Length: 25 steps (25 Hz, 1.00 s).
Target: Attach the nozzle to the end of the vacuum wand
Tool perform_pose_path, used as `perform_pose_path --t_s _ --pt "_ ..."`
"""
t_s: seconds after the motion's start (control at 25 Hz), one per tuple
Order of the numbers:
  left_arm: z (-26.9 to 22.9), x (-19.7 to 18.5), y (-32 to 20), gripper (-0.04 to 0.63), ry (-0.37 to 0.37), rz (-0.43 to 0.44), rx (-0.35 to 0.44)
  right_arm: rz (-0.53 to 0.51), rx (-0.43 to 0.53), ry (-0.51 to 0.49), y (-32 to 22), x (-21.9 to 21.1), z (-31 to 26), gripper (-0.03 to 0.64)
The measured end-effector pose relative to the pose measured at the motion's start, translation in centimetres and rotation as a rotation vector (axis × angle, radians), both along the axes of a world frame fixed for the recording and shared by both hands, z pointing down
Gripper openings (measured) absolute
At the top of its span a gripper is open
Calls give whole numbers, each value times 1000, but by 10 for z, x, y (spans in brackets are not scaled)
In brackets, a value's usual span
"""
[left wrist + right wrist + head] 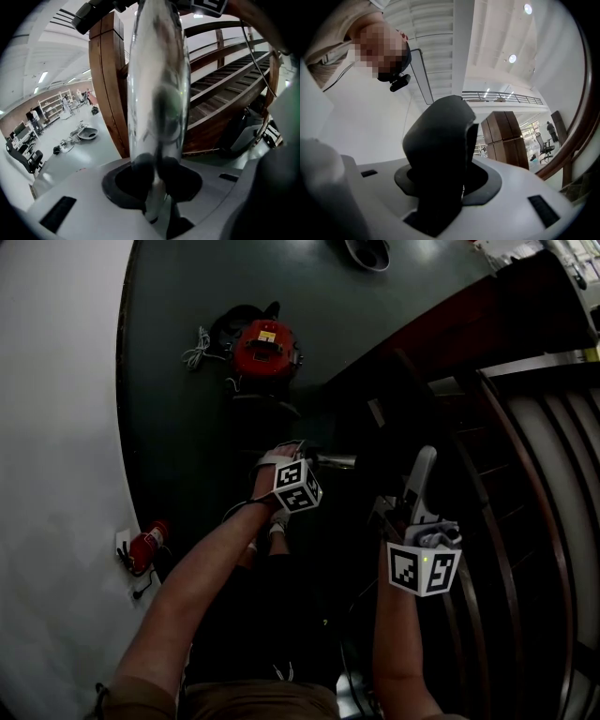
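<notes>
Vacuum body (pixel 265 346) red, yellow label, black rim, at 12 o'clock in the head view. It sits on a dark grey-green floor (pixel 178 427), with a white cable (pixel 197 351) at its 9 o'clock. Pale white-grey surface (pixel 56 427) from 7 to 11 o'clock, with a small red item (pixel 145 547) at 8 o'clock. Left gripper (pixel 157 166) shell light grey with a black collar; its marker cube (pixel 298 486) white with black square blocks. Right gripper (pixel 440 164) same grey and black, with the same pattern on its cube (pixel 422 568). Wand (pixel 158 79) mirror silver with dark reflections. Nozzle (pixel 438 136) matte black. Stair woodwork (pixel 105 79) red-brown, railing (pixel 525 474) dark brown.
</notes>
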<state>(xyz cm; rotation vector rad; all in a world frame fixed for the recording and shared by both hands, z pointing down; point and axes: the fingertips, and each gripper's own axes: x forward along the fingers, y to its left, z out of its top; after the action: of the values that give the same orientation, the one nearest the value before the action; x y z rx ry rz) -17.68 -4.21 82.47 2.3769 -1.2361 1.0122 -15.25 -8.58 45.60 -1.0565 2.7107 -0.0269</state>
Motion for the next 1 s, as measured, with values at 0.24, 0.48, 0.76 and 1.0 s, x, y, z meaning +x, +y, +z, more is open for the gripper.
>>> perform_pose_path --t_s 0.24,0.48,0.76,1.0 --pt "2 1 -3 107 -3 -8 -30 -47 -55 23 -6 -3 3 168" --pt "3 1 2 108 5 -33 -47 -23 -9 -80 10 21 6 168" --pt "11 9 0 101 -87 26 -45 -74 -36 -25 0 11 12 167" --pt "13 22 2 98 -65 47 -49 -65 -36 -67 13 38 17 169"
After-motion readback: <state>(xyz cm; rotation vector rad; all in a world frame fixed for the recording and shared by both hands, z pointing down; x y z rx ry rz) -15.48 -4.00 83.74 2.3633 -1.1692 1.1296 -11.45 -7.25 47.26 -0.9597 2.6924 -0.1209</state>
